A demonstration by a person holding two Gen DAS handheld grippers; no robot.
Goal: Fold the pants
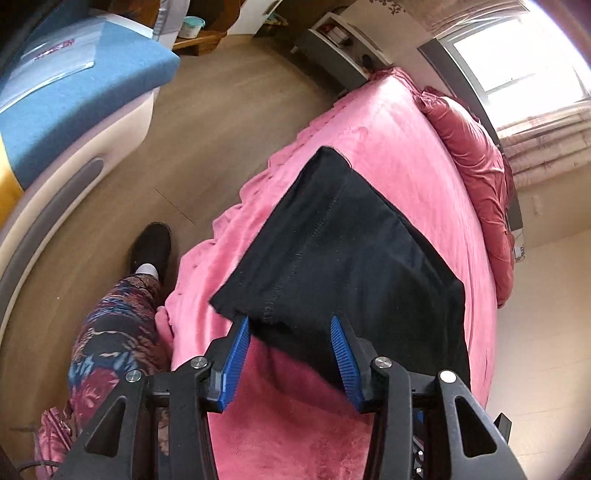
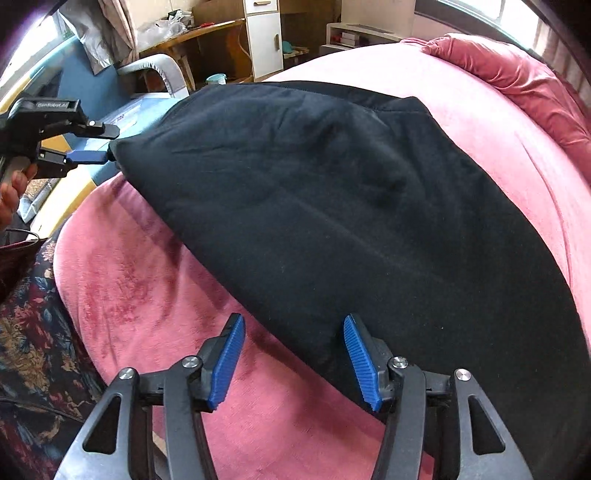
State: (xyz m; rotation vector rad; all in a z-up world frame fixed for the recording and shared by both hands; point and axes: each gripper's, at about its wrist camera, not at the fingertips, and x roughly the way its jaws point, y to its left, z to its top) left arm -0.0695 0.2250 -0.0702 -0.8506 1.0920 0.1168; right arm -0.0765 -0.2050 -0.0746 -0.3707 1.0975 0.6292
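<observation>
The black pants (image 1: 343,254) lie folded on the pink bed cover (image 1: 388,122); they also fill the middle of the right wrist view (image 2: 332,206). My left gripper (image 1: 291,323) is open, its blue pads either side of the near hem of the pants. In the right wrist view the left gripper (image 2: 107,144) sits at the far left corner of the cloth, jaws apart. My right gripper (image 2: 293,321) is open, just in front of the near edge of the pants, holding nothing.
A dark red pillow (image 1: 480,184) lies along the far side of the bed. A blue-topped couch (image 1: 74,103) stands left across the wooden floor (image 1: 221,110). The person's floral-trousered leg (image 1: 110,325) stands by the bed edge. A desk and white cabinet (image 2: 264,33) are behind.
</observation>
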